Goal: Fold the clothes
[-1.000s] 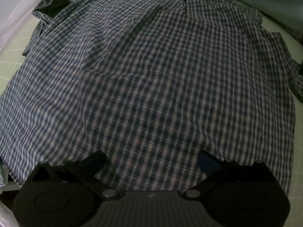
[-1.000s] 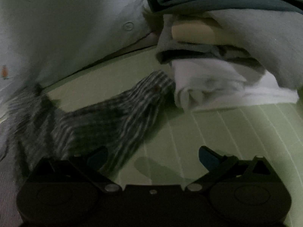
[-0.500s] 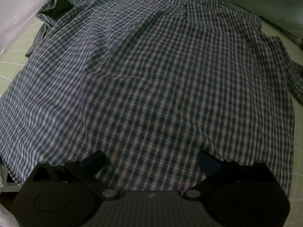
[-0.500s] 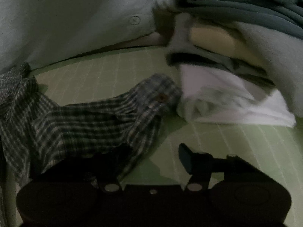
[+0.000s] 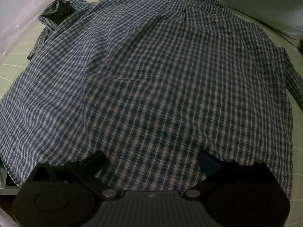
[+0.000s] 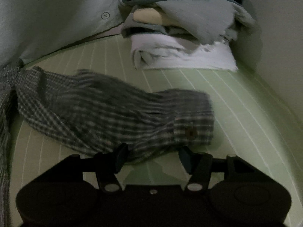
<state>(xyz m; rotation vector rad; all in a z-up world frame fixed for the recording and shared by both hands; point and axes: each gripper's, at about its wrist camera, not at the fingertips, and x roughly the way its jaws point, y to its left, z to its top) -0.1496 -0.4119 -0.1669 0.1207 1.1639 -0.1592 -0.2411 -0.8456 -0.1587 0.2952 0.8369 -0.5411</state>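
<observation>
Dim light, low exposure. Work surface is a pale green mat (image 6: 246, 113) w/ white grid lines, backed by a pale wall (image 6: 47, 19). White panel (image 5: 20, 13) at far left edge of mat in left wrist view.

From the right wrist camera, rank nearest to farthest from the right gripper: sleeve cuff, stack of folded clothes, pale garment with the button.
1. Sleeve cuff, just ahead of the right gripper.
2. Stack of folded clothes, farther ahead, right of centre.
3. Pale garment with the button, far upper left.
</observation>
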